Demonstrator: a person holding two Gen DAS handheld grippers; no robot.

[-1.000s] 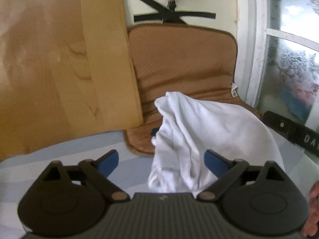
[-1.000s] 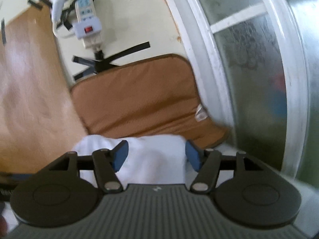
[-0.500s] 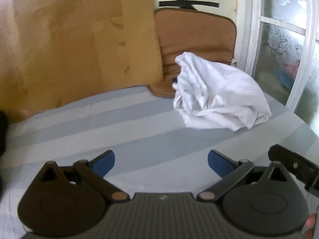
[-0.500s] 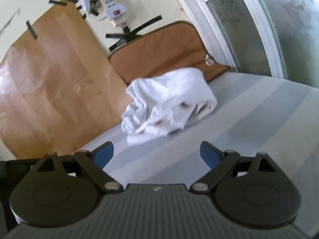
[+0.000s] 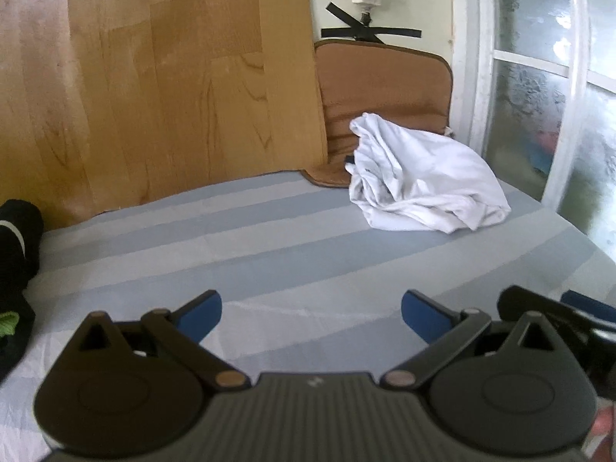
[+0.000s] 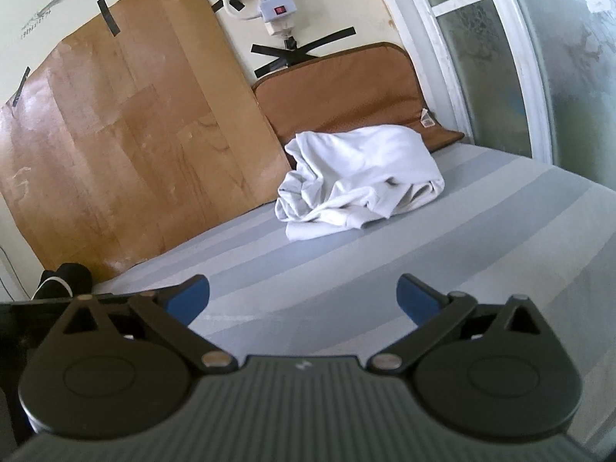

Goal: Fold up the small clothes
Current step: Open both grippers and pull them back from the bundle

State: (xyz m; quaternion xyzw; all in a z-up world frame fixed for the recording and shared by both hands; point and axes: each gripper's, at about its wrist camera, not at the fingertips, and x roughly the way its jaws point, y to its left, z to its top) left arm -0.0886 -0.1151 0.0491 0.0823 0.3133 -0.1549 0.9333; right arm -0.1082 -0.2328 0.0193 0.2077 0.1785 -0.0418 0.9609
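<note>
A crumpled white garment (image 5: 423, 181) (image 6: 358, 177) lies in a loose heap at the far end of the blue-grey striped sheet (image 5: 269, 238) (image 6: 462, 231), leaning against a brown cushion (image 5: 385, 88) (image 6: 338, 88). My left gripper (image 5: 312, 308) hangs open over bare sheet, well short of the garment, with nothing between its blue pads. My right gripper (image 6: 302, 288) is also back from the garment; its jaws are opening wide and hold nothing. Neither gripper touches the cloth.
A taped wooden-look board (image 5: 154, 77) (image 6: 115, 134) leans on the wall to the left. Dark clothing (image 5: 15, 238) (image 6: 65, 273) sits at the sheet's left edge. A frosted window (image 5: 539, 77) (image 6: 539, 57) bounds the right side. A power strip (image 6: 273, 7) hangs above the cushion.
Both grippers have drawn back from the white garment, which was close against them a second ago and now lies far off. The right gripper's jaws have spread wider.
</note>
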